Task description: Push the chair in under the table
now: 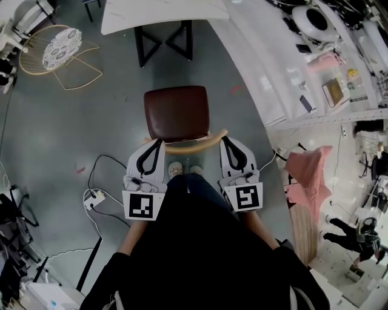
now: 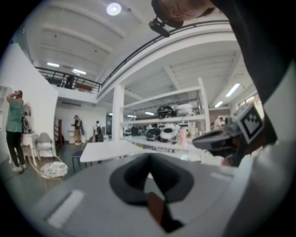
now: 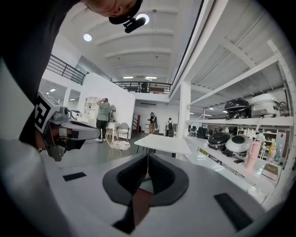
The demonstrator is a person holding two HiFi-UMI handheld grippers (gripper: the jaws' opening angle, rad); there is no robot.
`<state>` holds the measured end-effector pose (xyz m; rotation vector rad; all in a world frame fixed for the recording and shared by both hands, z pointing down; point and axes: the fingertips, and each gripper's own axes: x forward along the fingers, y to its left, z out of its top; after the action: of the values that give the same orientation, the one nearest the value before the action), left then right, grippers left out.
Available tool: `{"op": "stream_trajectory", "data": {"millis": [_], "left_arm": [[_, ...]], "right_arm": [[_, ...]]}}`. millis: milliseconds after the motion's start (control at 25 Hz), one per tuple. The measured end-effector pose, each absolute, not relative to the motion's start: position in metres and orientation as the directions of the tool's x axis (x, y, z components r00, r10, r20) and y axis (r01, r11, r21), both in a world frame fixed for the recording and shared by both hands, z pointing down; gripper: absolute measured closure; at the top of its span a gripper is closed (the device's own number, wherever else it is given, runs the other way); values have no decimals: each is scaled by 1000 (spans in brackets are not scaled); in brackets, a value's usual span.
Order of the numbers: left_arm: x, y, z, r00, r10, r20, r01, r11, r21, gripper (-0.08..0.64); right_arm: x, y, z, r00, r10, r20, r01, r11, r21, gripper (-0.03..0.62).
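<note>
The chair's (image 1: pixel 176 112) legs are hidden beneath its brown seat, and the person's dark torso covers the lower middle of the head view, so the hands behind both tools cannot be seen. The white table (image 1: pixel 157 15) stands well ahead of both tools and is cut off by the top edge of that view, with only its black legs and part of the top showing. The left gripper (image 1: pixel 157 144) is clenched with nothing between its jaws, and the right gripper (image 1: pixel 225 141) is clenched and empty too. In each gripper view the chair shows only as a brown sliver through the opening behind the closed jaws. The chair sits directly in front of the tools, apart from the table. Its curved wooden backrest (image 1: pixel 188 144) spans the gap between the two tips, and whether the tips touch its ends is hard to tell. The floor (image 1: pixel 48 139) is smooth grey concrete in a tall hall with a railed balcony. Long white shelves (image 3: pixel 249 139) of kitchen appliances run to the right of the right gripper. There are two grippers, one brown chair and one white table. One wire chair (image 1: pixel 57 48) stands far ahead to the left of the left gripper. One power strip (image 1: pixel 94 197) with cables lies beside that gripper, and one pink cloth (image 1: pixel 309 175) hangs out past the right gripper. Two shoes (image 1: pixel 175 169) show between the tools, and three people stand far off.
</note>
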<state>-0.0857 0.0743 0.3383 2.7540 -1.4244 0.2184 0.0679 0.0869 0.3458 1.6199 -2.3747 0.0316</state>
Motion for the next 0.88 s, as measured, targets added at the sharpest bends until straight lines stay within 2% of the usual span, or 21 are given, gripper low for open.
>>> {"op": "stream_trajectory", "data": {"millis": [240, 640, 880], "left_arm": [[-89, 66, 362, 577, -797, 179, -803, -594, -54, 551], [-88, 59, 406, 563, -783, 265, -809, -588, -18, 551], [-79, 74, 450, 582, -707, 401, -759, -650, -44, 548]], "right_arm": [[64, 80, 369, -358, -890, 281, -901, 408, 144, 569], [76, 84, 446, -390, -792, 469, -821, 530, 213, 569], [82, 94, 487, -435, -694, 574, -737, 640, 215, 568]]}}
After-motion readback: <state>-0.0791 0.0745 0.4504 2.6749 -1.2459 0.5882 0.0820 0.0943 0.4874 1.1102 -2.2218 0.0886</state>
